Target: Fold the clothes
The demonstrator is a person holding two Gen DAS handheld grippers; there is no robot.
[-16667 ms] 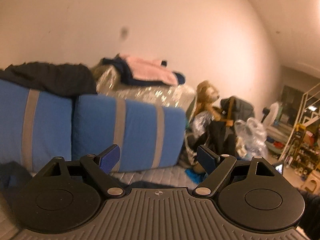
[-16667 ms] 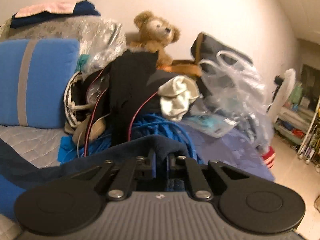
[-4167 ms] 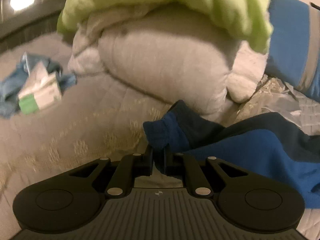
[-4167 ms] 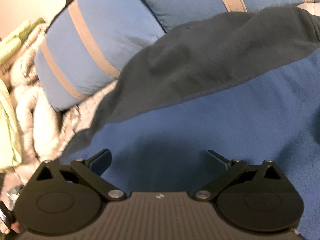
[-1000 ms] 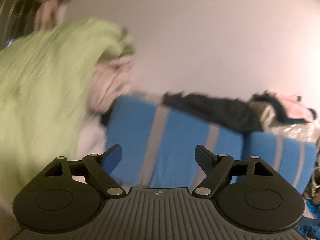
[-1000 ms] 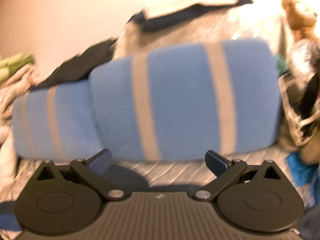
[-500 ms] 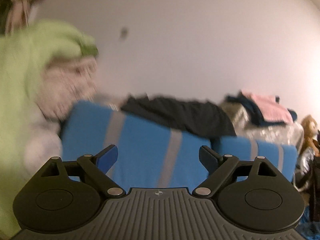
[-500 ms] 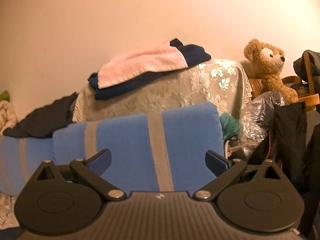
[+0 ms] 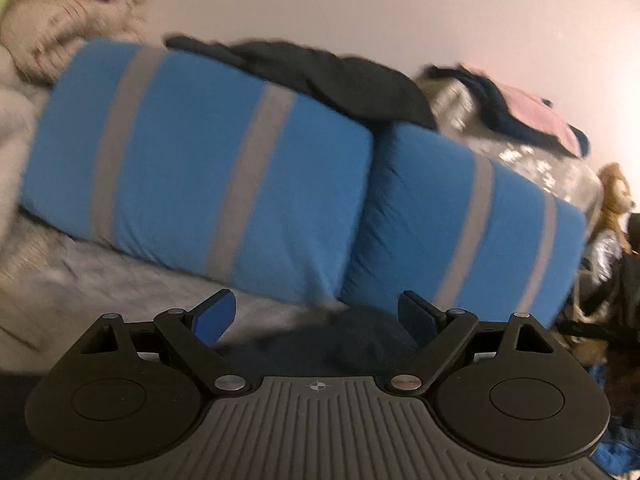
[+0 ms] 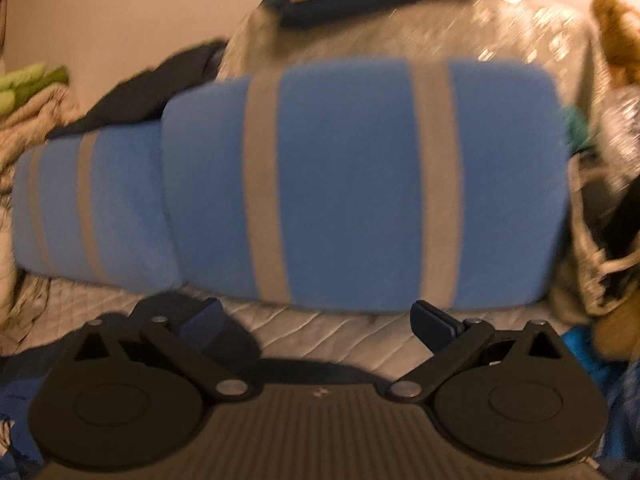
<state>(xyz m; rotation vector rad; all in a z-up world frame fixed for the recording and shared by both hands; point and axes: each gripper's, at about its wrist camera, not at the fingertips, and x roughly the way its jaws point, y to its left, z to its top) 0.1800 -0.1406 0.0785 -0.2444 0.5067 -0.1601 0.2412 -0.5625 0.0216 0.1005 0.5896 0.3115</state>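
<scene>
My left gripper is open and empty, hovering over a dark navy garment that lies on the quilted bed just below the fingers. My right gripper is open and empty above the grey quilted bed cover. Blue cloth of the garment shows at the lower left edge of the right wrist view. Both views are motion-blurred.
Two blue pillows with grey stripes stand against the wall. A black garment lies on top of them. A pink and navy pile sits on a silvery bundle. A teddy bear and a clothes heap are at right; beige and green bedding at left.
Both grippers have tilted down and moved closer to the pillows and bed. The left view swung right, away from the green bedding. Both stay open.
</scene>
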